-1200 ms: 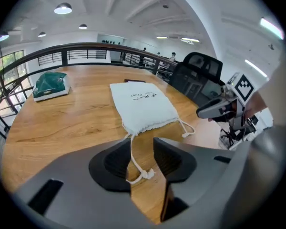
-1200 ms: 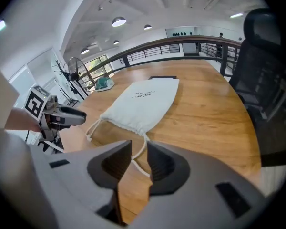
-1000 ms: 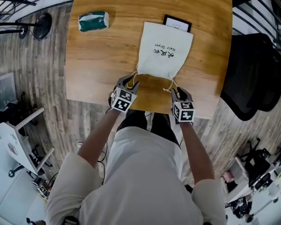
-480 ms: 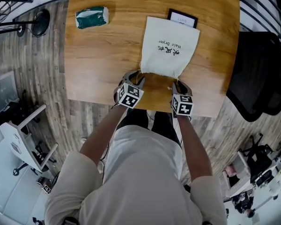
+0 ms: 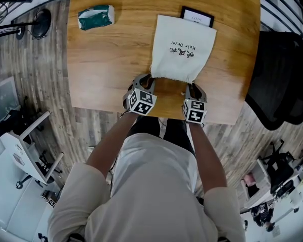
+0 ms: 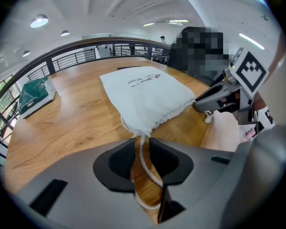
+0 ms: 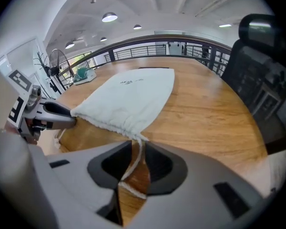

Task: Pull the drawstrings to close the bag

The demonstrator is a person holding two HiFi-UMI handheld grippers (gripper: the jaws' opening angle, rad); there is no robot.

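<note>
A white cloth drawstring bag [image 5: 184,49] with dark print lies flat on the wooden table [image 5: 111,59], its gathered mouth toward me. My left gripper [image 5: 144,81] sits at the mouth's left corner. Its jaws are closing with the left drawstring [image 6: 145,159] running between them, and wood still shows on both sides of the cord. My right gripper [image 5: 192,91] is at the right corner. The right drawstring [image 7: 131,163] passes through its gap in the same way, with the jaws a little apart. Each gripper shows in the other's view: the right gripper [image 6: 219,97] and the left gripper [image 7: 47,113].
A green packet [image 5: 95,17] lies at the table's far left. A black-framed card [image 5: 197,16] sticks out from under the bag's far end. A black chair [image 5: 283,79] stands to the right of the table. The table's near edge runs just under both grippers.
Both grippers have moved forward, up against the bag's mouth corners. The slack cord loops seen earlier now lie inside the jaws. The bag has stayed in place.
</note>
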